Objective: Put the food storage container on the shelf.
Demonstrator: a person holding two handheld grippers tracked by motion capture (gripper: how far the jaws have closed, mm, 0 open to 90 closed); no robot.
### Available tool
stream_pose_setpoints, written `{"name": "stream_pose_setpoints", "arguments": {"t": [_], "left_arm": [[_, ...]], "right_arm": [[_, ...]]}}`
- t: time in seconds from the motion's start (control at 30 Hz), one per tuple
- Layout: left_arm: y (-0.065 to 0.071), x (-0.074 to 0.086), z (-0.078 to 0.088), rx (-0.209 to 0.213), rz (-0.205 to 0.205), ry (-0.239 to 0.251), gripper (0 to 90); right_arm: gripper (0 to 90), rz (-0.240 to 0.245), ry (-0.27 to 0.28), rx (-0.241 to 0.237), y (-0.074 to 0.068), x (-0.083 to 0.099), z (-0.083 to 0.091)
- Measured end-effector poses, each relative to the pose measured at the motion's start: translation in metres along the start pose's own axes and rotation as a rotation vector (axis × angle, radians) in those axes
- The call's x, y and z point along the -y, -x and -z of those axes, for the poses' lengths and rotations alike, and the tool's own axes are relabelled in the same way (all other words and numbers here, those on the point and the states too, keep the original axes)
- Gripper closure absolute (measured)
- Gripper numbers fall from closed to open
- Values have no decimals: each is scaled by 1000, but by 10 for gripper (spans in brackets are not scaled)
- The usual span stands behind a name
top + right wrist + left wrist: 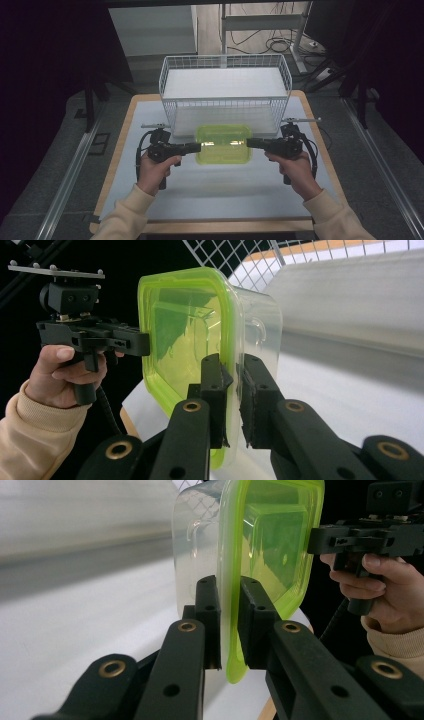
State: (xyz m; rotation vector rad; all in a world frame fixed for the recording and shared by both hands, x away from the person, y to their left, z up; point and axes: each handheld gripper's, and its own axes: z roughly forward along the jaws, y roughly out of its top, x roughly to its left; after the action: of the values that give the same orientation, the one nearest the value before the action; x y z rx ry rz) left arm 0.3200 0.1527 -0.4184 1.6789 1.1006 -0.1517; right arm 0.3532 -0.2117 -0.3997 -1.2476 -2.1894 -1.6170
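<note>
**Two grippers pinch a green-lidded container by opposite edges**

While both of the person's hands hold their tools over the table, a clear plastic box with a translucent lime-green lid (223, 144) sits between them, caught at its two short ends. In the high view the box lies level just in front of the white wire basket (225, 90), over the pale grey mat (220, 190) that covers the wooden-edged table (116, 165).

The left gripper (196, 147) reaches in from the box's left side. In the left gripper view its two black jaws are pressed onto the rim of the box (270, 545), one pad on the green lid's edge and the other on the clear wall side, so the lip is pinched between them. The left hand (155, 170), in a cream sleeve, wraps the tool's handle.

The right gripper (250, 143) comes in from the opposite side. In the right gripper view its jaws likewise clamp the rim of the box (185, 330), with the green lip squeezed between the pads. The right hand (295, 172) grips that handle, also in a cream sleeve.

Each gripper view shows the other tool across the box: the right gripper (315, 540) biting the far edge, and the left gripper (145, 344) doing the same. The wire mesh of the basket (240, 257) shows behind the box.
</note>
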Motion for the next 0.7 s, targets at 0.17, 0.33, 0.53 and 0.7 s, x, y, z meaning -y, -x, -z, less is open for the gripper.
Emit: {"name": "stream_pose_setpoints", "arguments": {"t": [0.17,0.33,0.53,0.7], "left_arm": [[5,-16,3,-2,-4,9,811],[10,-32,8,-2,-16,14,810],[14,-49,12,-7,-25,21,810],[13,-64,13,4,-21,23,810]], "right_arm": [[821,18,12,7,-4,-14,3],[820,30,21,3,-8,-28,6],[821,37,32,1,-12,-47,9],[820,38,32,3,-14,-61,9]]}}
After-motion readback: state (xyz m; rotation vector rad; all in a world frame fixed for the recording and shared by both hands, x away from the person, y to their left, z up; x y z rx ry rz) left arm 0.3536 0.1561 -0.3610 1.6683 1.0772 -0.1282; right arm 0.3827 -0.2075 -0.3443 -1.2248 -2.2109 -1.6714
